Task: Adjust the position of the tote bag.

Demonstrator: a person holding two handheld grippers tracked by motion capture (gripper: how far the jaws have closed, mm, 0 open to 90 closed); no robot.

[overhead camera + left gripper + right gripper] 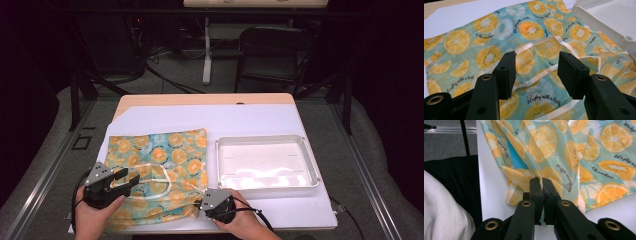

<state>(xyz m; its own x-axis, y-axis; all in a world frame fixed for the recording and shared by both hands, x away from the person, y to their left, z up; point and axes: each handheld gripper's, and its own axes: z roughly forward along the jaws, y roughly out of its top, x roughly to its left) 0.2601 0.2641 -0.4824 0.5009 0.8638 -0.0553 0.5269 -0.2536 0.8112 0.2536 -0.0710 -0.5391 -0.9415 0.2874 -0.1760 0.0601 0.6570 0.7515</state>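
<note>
- The worktop (260,117) carries a white sheet, and on this sheet lies a thin bag (160,170) printed with orange slices on a light blue-green ground; short lines of black script are also printed on it.
- The landmark here is the white plastic tray (310,165). The bag lies flat just beside the tray, on its left side in the high view, and it looks very near the tray wall; I cannot tell if they touch.
- A pale ribbon handle (544,72) lies in loops on top of the bag, on the part far from the tray.
- The left gripper (126,181) is over the bag's near left part, well apart from the tray. In the left gripper view (536,72) its jaws stand wide apart above the ribbon handle, and nothing is pressed between them.
- The right gripper (200,204) is at the near edge of the bag, close to the near left corner of the tray. In the right gripper view (542,185) its jaws are closed together and a fold of the bag's edge is pinched between them; the fabric rises in a small ridge from the jaws.
- The tray (609,20) appears also in the left gripper view, at the upper right, behind the bag (486,50).
- In the right gripper view the bag (599,157) shows a darker blue inside where the fold opens.
- A person's hand holds each gripper at the near edge of the worktop.
</note>
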